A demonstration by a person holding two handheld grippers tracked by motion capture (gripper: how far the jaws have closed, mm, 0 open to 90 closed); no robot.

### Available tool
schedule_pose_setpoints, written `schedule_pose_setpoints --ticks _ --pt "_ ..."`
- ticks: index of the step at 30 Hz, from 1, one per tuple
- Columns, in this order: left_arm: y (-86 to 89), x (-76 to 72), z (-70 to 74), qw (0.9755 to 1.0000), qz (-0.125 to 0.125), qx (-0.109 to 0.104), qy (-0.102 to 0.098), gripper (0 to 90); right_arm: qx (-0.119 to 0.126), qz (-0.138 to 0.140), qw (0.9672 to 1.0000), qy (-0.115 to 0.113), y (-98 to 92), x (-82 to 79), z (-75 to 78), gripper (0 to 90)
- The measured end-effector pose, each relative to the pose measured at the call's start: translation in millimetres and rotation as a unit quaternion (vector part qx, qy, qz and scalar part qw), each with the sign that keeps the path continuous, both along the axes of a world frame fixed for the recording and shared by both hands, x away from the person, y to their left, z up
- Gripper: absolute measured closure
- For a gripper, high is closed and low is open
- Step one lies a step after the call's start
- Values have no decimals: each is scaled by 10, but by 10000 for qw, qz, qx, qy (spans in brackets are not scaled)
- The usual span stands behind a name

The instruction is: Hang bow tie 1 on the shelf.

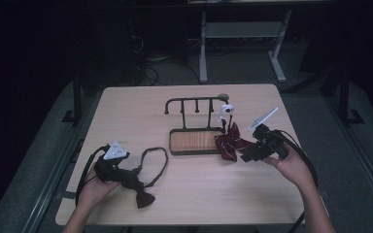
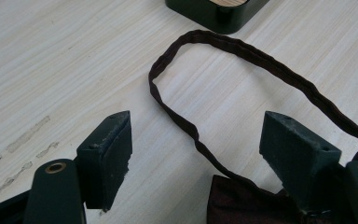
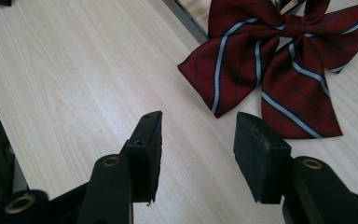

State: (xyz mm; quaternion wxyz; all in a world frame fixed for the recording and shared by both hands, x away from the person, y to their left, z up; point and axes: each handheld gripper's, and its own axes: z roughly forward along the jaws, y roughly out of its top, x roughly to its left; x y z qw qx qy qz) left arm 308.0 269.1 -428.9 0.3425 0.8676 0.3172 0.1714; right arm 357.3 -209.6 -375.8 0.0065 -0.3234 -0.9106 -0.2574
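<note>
Two bow ties are in play, one by each pair of tongs. At the left, the left gripper [image 1: 126,175] stands with its jaws wide over the dark bow tie [image 1: 143,195]; in the left gripper view the knot end of that tie [image 2: 247,200] lies low between the jaws, not pinched, and its neck loop [image 2: 242,51] curves away ahead of them toward the corner of the stand's base [image 2: 216,11]. Beyond the jaws, mid-table, stands the rack [image 1: 196,104] with its wooden tray [image 1: 194,141]. At the right, the right gripper [image 3: 198,144] is about half open with bare table between its pads, and the striped red bow tie [image 3: 279,60] lies just ahead of it and slightly to its right, leaning on the tray's edge. My reading is that the red tie has been set down at the rack and the dark tie is next: the left jaws need to close on the knot, then lift so the loop hangs free for a peg.
</note>
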Motion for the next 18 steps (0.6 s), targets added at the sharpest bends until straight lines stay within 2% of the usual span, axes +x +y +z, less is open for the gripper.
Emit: schedule_pose_setpoints --ticks 5,12,18 --pt "-9 10 -9 10000 -17 -19 42 257 38 3 10000 -12 -6 -56 -79 503" --pt "-10 11 5 10000 -42 1 -5 257 73 -29 10000 0 -35 -151 -199 494" --pt "-7 13 4 10000 -11 -29 11 254 96 -5 10000 -5 -40 -235 -243 490"
